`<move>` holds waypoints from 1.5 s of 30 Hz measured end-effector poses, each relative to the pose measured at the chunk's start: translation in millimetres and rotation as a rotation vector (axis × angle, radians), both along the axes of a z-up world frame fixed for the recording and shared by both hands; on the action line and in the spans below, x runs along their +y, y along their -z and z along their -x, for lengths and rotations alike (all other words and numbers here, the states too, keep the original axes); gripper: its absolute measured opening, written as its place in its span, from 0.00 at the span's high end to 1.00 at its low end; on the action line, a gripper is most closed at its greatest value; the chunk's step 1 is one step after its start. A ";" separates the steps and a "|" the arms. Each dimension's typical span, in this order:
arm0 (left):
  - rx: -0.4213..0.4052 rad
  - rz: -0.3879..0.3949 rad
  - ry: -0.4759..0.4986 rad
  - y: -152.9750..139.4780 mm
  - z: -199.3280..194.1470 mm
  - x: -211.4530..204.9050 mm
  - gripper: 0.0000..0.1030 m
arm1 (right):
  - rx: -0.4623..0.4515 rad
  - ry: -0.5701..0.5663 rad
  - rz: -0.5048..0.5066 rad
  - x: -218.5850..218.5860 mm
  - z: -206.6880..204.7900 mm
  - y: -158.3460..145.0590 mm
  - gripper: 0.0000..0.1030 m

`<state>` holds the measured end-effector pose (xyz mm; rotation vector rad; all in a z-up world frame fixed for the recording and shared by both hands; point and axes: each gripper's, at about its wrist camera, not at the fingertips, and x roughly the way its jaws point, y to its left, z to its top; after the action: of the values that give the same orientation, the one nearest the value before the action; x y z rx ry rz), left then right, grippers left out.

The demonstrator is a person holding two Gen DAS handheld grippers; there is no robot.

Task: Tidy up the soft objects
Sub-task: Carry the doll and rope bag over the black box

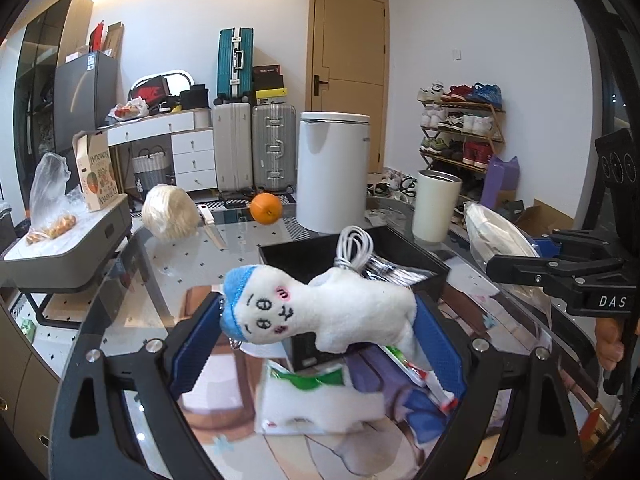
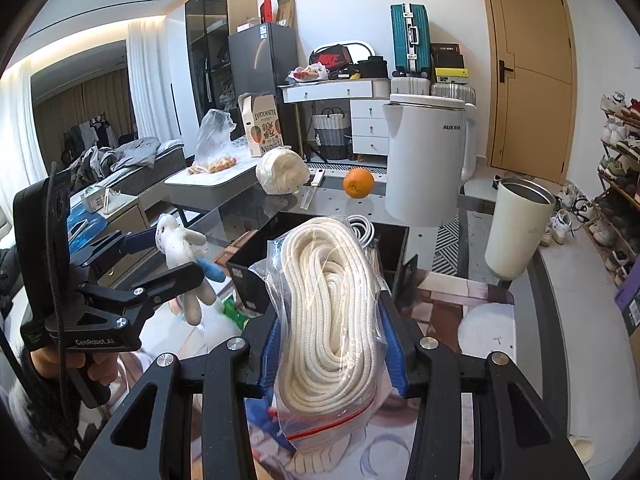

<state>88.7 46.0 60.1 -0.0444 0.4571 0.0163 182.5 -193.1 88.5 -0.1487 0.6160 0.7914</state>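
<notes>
Left gripper (image 1: 316, 320) pinching a plush toy (image 1: 320, 312) across its width, jaws spread wide around it, toy lying sideways with blue cap at 9 o'clock, lifted clear of the glass table (image 1: 168, 256). Gripper angled slightly down.

Right gripper (image 2: 332, 340) clamped tight on a bagged rope coil (image 2: 332, 300), coil standing on edge between the blue pads (image 2: 394, 360), nose tilted down toward the black box (image 2: 256, 276) at 12 o'clock. A white cable (image 2: 362, 226) sits in that box.

Orange (image 2: 358, 183) and kettle (image 2: 424, 160) beyond the box. Fingers (image 2: 96, 372) wrap the left handle; grip detail blurred, probably full fist.
</notes>
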 end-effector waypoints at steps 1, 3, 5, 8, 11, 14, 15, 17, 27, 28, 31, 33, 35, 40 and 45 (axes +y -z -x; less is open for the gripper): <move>0.001 -0.001 -0.002 0.1 -2.4 1.7 0.11 | 0.003 -0.002 0.001 3.3 -3.0 -0.5 0.58; 0.003 0.001 -0.005 0.4 -9.0 5.4 0.11 | 0.006 0.002 0.004 8.7 -8.5 -1.5 0.58; 0.005 0.004 -0.004 1.1 -15.7 8.6 0.11 | 0.010 0.003 0.002 13.7 -15.4 -1.3 0.58; 0.015 0.011 0.002 2.0 -26.2 11.7 0.11 | 0.015 0.009 0.007 19.9 -22.8 0.0 0.58; 0.022 0.017 0.006 3.4 -36.2 12.0 0.11 | 0.019 0.012 0.011 24.5 -32.6 1.4 0.58; 0.027 0.015 0.007 5.0 -45.1 12.2 0.11 | 0.025 0.016 0.012 27.5 -41.7 3.5 0.58; 0.028 0.013 0.007 5.6 -48.2 12.7 0.11 | 0.025 0.018 0.011 28.5 -44.6 3.7 0.58; 0.032 0.014 0.004 5.7 -54.1 14.4 0.11 | 0.029 0.020 0.007 31.3 -51.3 4.4 0.58; 0.047 0.010 -0.009 8.4 -66.7 21.4 0.11 | 0.032 -0.014 0.050 59.4 -78.3 14.9 0.58; 0.049 0.012 -0.011 9.0 -67.2 22.2 0.11 | 0.038 -0.019 0.052 62.0 -81.2 16.7 0.58; 0.052 0.013 -0.016 10.3 -69.5 25.1 0.11 | 0.058 -0.014 0.065 69.0 -91.9 23.6 0.58; 0.054 0.018 -0.018 11.6 -71.0 26.8 0.11 | 0.074 -0.011 0.059 72.1 -97.1 26.8 0.58; 0.058 0.021 -0.020 12.6 -73.7 28.5 0.11 | 0.080 -0.003 0.055 76.6 -102.2 29.9 0.58; 0.062 0.022 -0.022 13.5 -76.2 29.3 0.11 | 0.083 0.011 0.048 85.5 -112.1 36.3 0.58; 0.059 0.016 -0.015 13.7 -79.0 29.2 0.11 | 0.090 0.018 0.078 90.0 -116.9 50.2 0.58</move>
<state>167.6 75.2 46.4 -0.0634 0.5162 0.0287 299.3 -103.1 38.3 -0.1790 0.7327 0.7599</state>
